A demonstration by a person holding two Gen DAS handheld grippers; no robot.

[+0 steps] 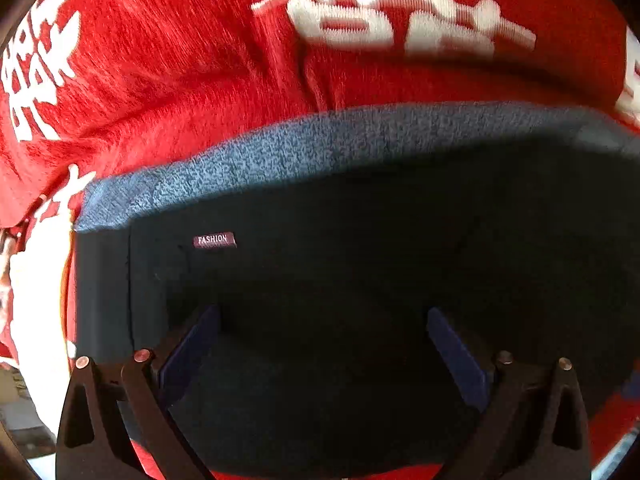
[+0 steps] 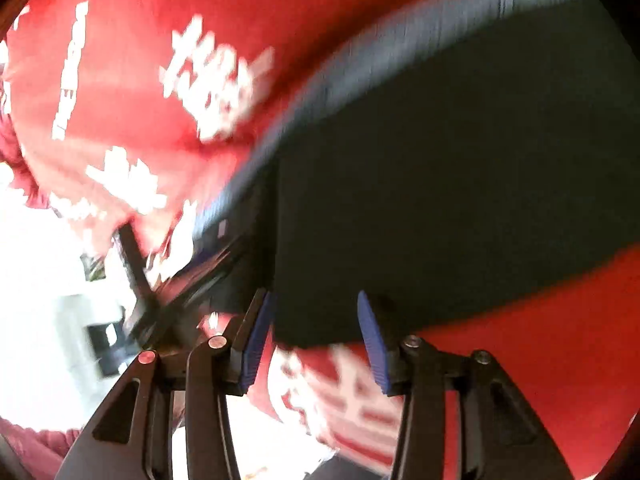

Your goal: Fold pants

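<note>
Black fingers with blue pads [image 1: 456,354] fill the bottom of the left wrist view, and the left gripper [image 1: 324,344] stands wide open above the pants [image 1: 360,248]. Nothing is pressed between its jaws; the dark cloth lies under and in front of them, but whether the pads touch it I cannot tell. The pants are black, folded into a thick bundle, and along the far edge a band of blue fleecy lining [image 1: 280,144] shows. A small label with the word FASHION [image 1: 214,240] sits on the black side, near the left end of the bundle.

The pants lie on a red cloth [image 1: 168,64] with large white characters — it covers the whole surface around them.

In the right wrist view the picture is blurred. The right gripper [image 2: 316,340] is partly open, its jaws apart, and the near edge of the black pants [image 2: 440,184] lies just in front of the fingertips and between them; the pads do not seem to press on it. Under the jaws the red cloth [image 2: 540,360] is seen again. At the left of this view stands a black gripper — the left gripper [image 2: 160,308] — at the far end of the pants.
</note>
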